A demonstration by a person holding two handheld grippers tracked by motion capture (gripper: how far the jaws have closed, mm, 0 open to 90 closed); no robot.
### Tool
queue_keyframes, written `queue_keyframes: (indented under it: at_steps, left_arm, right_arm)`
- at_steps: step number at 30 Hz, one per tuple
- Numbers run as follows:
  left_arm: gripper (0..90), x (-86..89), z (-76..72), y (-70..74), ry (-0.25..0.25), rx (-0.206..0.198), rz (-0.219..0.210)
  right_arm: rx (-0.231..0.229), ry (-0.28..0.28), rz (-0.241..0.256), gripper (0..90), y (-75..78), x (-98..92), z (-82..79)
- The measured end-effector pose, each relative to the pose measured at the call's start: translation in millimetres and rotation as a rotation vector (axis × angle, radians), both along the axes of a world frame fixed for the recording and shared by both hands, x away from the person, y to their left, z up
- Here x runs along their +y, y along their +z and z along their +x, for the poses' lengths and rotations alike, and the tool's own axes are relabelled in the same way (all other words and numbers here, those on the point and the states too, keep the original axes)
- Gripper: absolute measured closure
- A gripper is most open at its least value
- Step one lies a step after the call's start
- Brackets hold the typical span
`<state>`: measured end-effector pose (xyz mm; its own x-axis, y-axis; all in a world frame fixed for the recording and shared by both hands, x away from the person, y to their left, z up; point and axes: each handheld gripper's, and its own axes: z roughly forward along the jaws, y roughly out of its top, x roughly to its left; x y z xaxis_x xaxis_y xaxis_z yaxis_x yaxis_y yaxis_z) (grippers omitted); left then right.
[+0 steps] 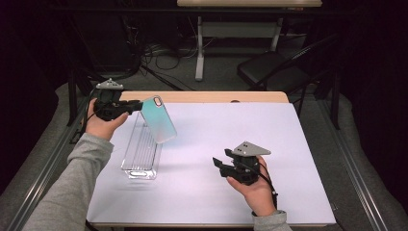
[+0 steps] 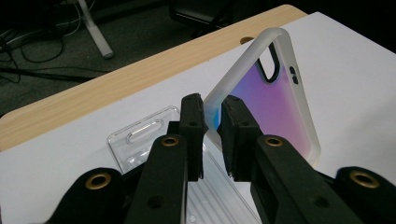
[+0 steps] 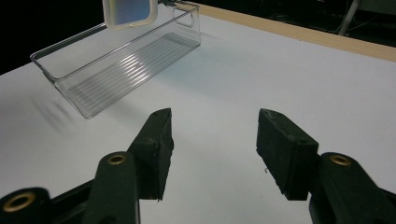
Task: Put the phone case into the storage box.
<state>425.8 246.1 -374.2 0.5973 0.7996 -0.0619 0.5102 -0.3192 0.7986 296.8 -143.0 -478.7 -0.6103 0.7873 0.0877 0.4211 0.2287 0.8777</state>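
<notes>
L gripper (image 1: 132, 106) is clamped on a phone case (image 1: 159, 119), jaws pinching one long edge near the corner. The case hangs in the air, tilted, sticking out ahead of the jaws w/ its camera cutout at the end far from the grip; frosted rim, back shading teal to purple. In the left gripper view the case (image 2: 275, 102) rises up and right from the pads.

Clear plastic bin (image 1: 140, 151) sits on the white table sheet (image 1: 231, 139) just below and beyond the L jaws, under the case's lower end; case not touching it.

R gripper (image 1: 219, 166) hovers low over the sheet, jaws spread wide, nothing between them. Bin (image 3: 121, 65) lies ahead-left of them, well apart.
</notes>
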Motion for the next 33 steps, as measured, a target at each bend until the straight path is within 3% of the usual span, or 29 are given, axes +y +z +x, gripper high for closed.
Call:
queue_keyframes:
  at_steps: [15, 21, 25, 33]
  left_arm:
    - [80.0, 17.2, 23.7, -6.5, 0.049, -0.010, 0.052]
    - [80.0, 19.8, 29.3, -10.3, 0.058, -0.043, 0.074]
    - [79.9, 20.8, 32.9, -13.4, 0.065, -0.088, 0.107]
    - [79.9, 19.9, 40.2, -17.7, 0.065, -0.123, 0.117]
  right_arm:
    - [0.001, -0.012, -0.003, 45.8, -2.3, -4.4, 1.8]
    - [0.010, -0.020, 0.002, 45.8, -3.7, -6.2, 2.3]
    - [0.013, -0.025, 0.001, 45.8, -4.4, -7.8, 2.5]
    - [0.027, -0.037, 0.009, 44.7, -6.2, -13.0, 3.2]
